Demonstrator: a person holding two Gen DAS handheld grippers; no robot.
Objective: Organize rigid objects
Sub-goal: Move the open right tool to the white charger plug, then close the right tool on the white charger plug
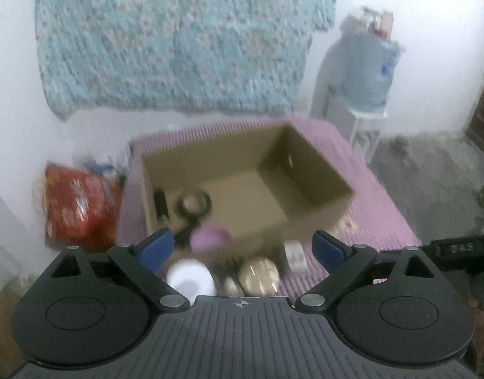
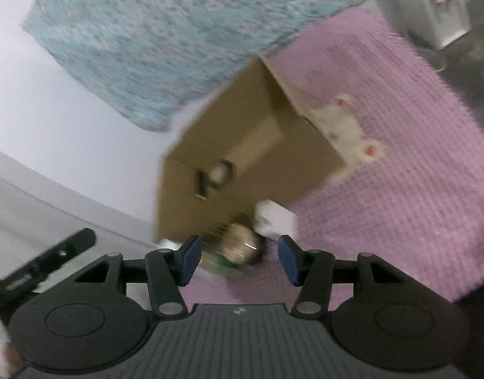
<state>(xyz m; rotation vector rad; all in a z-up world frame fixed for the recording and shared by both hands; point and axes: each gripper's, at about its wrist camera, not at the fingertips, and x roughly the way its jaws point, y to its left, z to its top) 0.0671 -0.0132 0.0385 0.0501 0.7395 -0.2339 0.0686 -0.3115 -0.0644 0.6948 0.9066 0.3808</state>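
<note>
An open cardboard box (image 1: pixel 305 170) stands on a purple mat (image 1: pixel 378 199); it also shows in the right wrist view (image 2: pixel 185 202). Inside it lie a black tape roll (image 1: pixel 194 203) and a dark stick (image 1: pixel 160 205). In front of the box sit a purple lid (image 1: pixel 210 237), a white round dish (image 1: pixel 190 276), a gold jar (image 1: pixel 259 276) and a small white box (image 1: pixel 295 255). My left gripper (image 1: pixel 242 246) is open above these. My right gripper (image 2: pixel 238 255) is open, just short of the gold jar (image 2: pixel 238 246), with the white box (image 2: pixel 273 221) behind it.
A red bag (image 1: pixel 79 202) sits left of the mat. A water dispenser (image 1: pixel 362 72) stands at the back right. A floral cloth (image 1: pixel 178 38) hangs on the wall. White plush fabric (image 2: pixel 346 129) lies by the box's right side. The frames are motion-blurred.
</note>
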